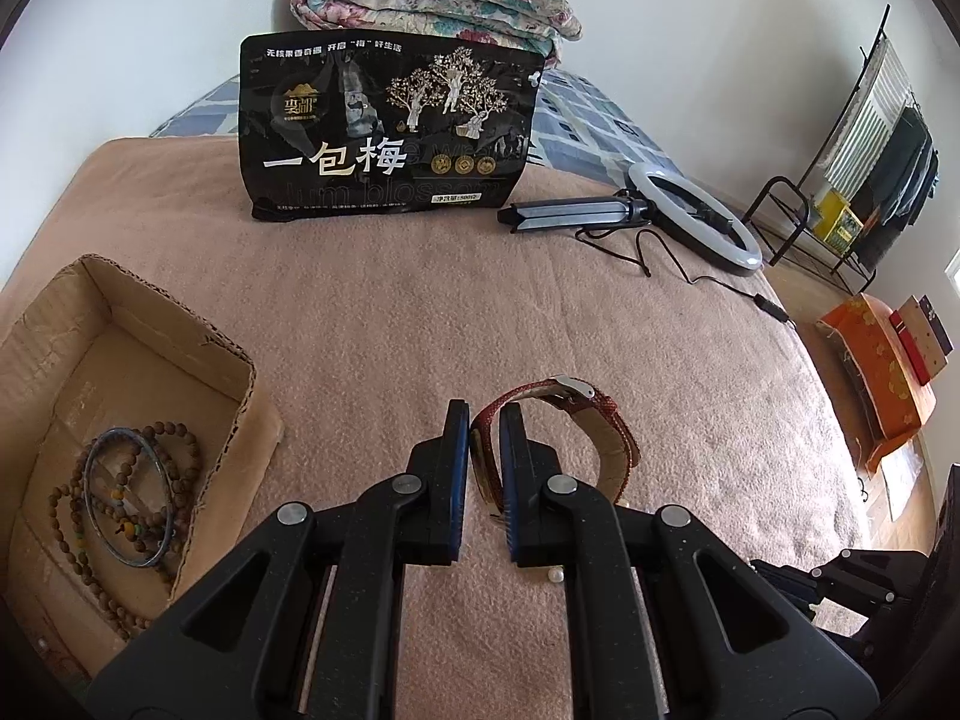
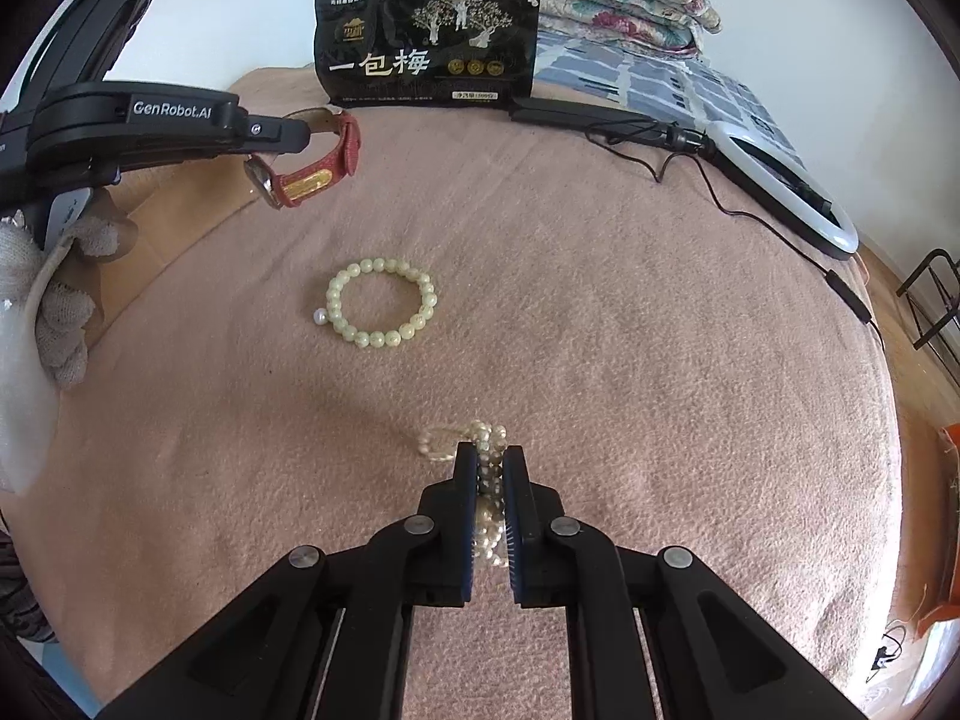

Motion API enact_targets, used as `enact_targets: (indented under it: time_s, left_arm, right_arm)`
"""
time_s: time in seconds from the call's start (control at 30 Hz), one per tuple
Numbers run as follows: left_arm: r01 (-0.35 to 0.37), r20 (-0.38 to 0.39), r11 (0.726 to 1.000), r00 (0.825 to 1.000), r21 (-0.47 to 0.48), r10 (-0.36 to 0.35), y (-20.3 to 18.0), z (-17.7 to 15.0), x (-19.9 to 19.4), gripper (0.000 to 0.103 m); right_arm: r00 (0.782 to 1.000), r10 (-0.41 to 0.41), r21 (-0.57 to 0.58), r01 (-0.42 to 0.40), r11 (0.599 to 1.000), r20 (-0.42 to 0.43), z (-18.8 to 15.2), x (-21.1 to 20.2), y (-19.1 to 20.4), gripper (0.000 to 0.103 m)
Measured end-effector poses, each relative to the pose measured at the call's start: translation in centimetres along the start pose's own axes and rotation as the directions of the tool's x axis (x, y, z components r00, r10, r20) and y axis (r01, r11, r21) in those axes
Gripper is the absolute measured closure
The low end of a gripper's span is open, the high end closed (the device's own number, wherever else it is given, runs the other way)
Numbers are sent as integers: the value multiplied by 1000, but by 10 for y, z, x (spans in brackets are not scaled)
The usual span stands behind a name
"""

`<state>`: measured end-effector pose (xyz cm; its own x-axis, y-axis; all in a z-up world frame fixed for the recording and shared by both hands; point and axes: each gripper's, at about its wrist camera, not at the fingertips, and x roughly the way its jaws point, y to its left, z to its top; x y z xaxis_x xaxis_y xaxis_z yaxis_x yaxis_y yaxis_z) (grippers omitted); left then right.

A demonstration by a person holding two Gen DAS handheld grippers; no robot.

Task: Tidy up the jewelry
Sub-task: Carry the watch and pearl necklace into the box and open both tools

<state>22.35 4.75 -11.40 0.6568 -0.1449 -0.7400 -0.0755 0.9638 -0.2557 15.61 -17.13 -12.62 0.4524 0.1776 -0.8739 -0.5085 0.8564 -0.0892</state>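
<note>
A cardboard box [image 1: 78,396] of bead strings sat at nine o'clock on the pink blanket [image 1: 384,324]. The left gripper [image 1: 485,420] was clamped on a red-strapped watch [image 1: 570,420]. The right gripper [image 2: 490,459], at six o'clock, pinched a pearl strand [image 2: 489,480]; a pale bead bracelet [image 2: 381,303] lay loose at eleven.

Both wrist views look steeply down, close, sharing the pink blanket [image 1: 390,312]

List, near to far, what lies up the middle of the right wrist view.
Right gripper shut on a pearl strand → pale green bead bracelet on the pink blanket → black snack bag.
</note>
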Motion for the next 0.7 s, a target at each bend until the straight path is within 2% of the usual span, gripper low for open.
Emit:
enact_targets:
  time_s: [0.37,0.7]
  left_arm:
    - [-3,37,1000,999,13,3,6,-3,-36,95]
    - [-28,68,1000,997,13,27,22,-8,-71,95]
  right_arm:
    - [996,-1,67,-5,998,94,15,-38,-7,97]
    - [982,23,99,-42,994,185,35,-69,7,97]
